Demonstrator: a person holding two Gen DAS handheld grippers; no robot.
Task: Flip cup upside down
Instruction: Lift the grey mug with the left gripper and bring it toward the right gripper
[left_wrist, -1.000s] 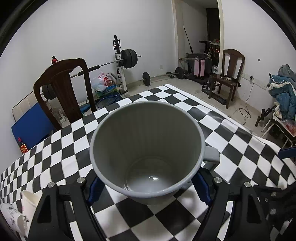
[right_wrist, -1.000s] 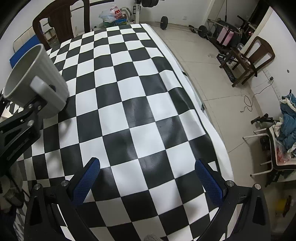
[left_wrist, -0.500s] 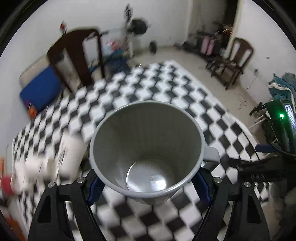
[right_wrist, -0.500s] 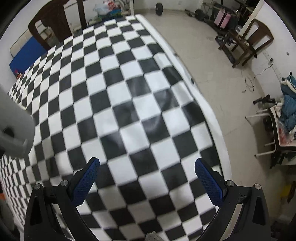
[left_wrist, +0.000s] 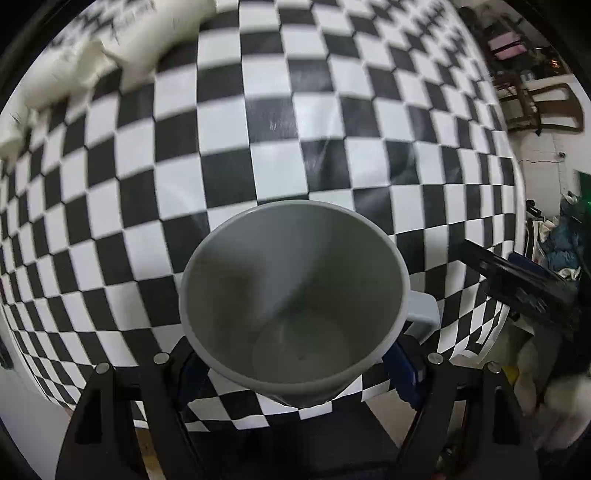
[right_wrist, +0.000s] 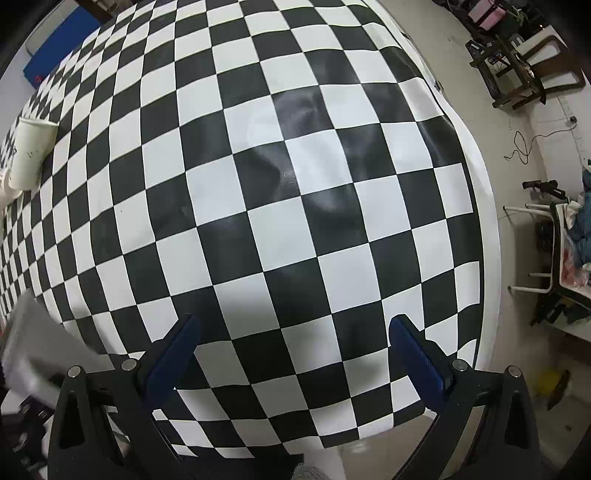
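My left gripper (left_wrist: 295, 373) is shut on a grey plastic cup (left_wrist: 291, 295) with a handle on its right side. The cup's open mouth faces down toward the black-and-white checkered table (left_wrist: 280, 110), held well above it. The cup is empty. My right gripper (right_wrist: 295, 343) is open and empty, above the table's near right part (right_wrist: 295, 177). A blurred grey shape at the left edge of the right wrist view (right_wrist: 26, 343) looks like the cup. The right gripper also shows at the right of the left wrist view (left_wrist: 517, 280).
White cups or bags (left_wrist: 92, 62) lie at the table's far left; one white paper cup (right_wrist: 31, 151) lies on its side. The table's right edge (right_wrist: 476, 184) drops to the floor. Chairs (right_wrist: 532, 66) and clutter stand beyond it.
My left gripper has tipped the cup forward, from facing the room to facing down at the table. The right gripper has risen and tilted a little; it stays open.
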